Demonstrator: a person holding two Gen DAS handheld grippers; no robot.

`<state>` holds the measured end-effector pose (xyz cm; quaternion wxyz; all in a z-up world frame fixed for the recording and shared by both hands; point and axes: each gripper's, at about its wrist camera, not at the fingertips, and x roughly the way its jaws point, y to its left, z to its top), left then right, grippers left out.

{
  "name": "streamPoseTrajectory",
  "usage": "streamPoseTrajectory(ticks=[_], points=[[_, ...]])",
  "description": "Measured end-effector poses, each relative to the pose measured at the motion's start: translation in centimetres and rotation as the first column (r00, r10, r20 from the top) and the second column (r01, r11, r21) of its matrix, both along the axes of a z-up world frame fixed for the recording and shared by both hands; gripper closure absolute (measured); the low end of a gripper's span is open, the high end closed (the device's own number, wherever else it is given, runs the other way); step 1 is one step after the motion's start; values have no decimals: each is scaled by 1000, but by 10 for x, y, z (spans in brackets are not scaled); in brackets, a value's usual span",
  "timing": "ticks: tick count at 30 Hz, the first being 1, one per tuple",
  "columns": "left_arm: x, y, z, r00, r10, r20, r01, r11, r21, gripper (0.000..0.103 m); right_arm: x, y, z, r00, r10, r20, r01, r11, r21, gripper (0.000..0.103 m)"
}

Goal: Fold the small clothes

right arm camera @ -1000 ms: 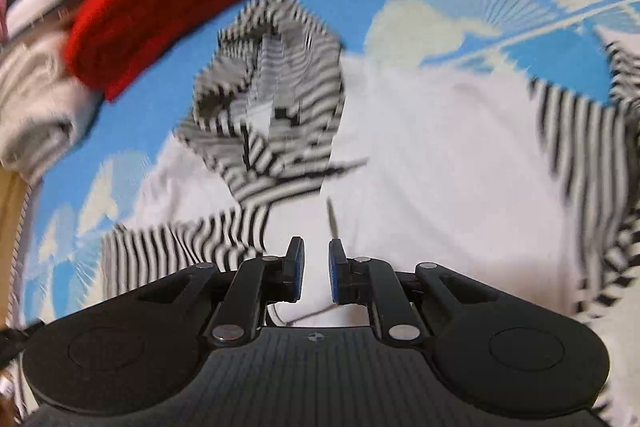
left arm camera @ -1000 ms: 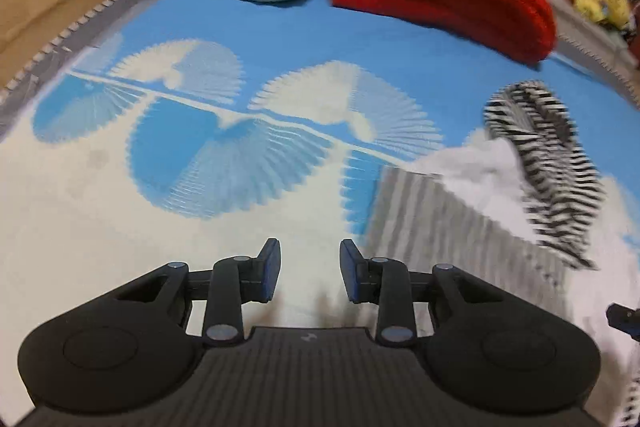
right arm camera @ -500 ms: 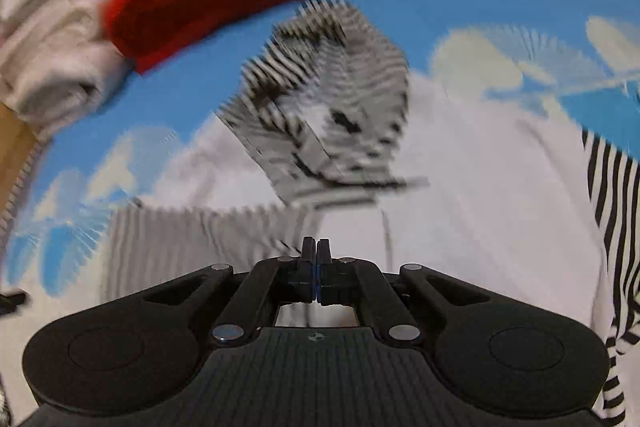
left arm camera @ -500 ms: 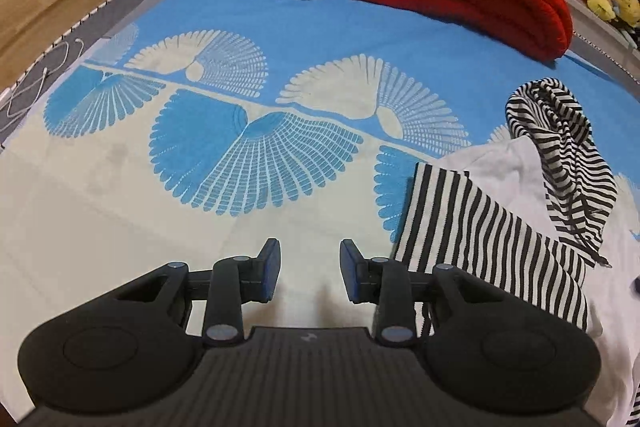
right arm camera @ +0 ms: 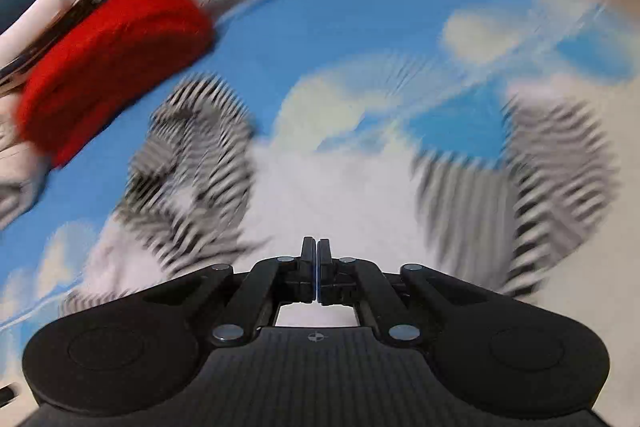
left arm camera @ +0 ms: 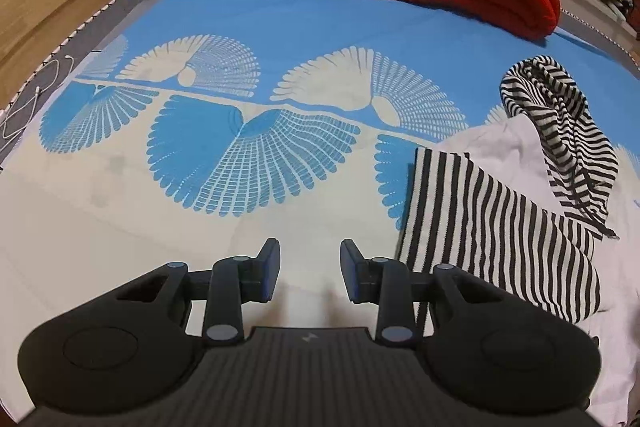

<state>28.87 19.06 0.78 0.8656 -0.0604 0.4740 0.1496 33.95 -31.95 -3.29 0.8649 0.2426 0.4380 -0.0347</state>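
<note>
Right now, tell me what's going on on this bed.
A person with a gripper in each hand is folding a small white hoodie with striped sleeves and hood, spread on a blue-and-cream patterned sheet. The left gripper hangs open over the sheet beside the near striped sleeve, holding nothing. The right gripper is shut; its view is too blurred to show whether it pinches fabric.

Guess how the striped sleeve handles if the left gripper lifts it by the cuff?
Likely floppy: the striped sleeve lies draped in soft folds. Probably light, thin knit. The white shirt body joins it, so it may drag along.
</note>
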Motion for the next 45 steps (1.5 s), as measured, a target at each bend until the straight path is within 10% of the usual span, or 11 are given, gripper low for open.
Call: streamPoseTrajectory(ticks=[5,11,13,14,22,31,37,41,45], points=[[1,-7,-1,1000,-12,-5,12,1000,-8,65,14,40,-47,980,190,-60,-186,980,76,61],[2,-6,-2,1000,-9,-8,9,1000,-24,65,23,73,-80,963,243,-113,-235,969,79,62],[2,-4,-2,1000,-10,-8,10,1000,-27,65,24,82,-82,953,277,-121,-269,960,81,98],[3,-4,-2,1000,-10,-9,10,1000,-27,65,23,88,-80,950,292,-111,-285,956,74,97],[6,-3,2,1000,-17,8,18,999,-37,65,-10,63,20,958,217,188,-224,974,21,98],[10,-23,-5,997,-72,-10,72,997,-25,65,0,-23,-22,990,-86,-114,70,989,-134,93],[16,-45,-14,991,-131,-21,129,989,-71,65,5,5,-21,993,117,22,-116,993,-19,92],[19,-68,-20,976,-218,-20,214,969,-128,65,16,14,-76,963,165,-213,-184,980,-71,91],[20,-99,-28,940,-340,-20,334,932,-140,65,12,9,-66,974,141,-179,-151,987,-46,87]])
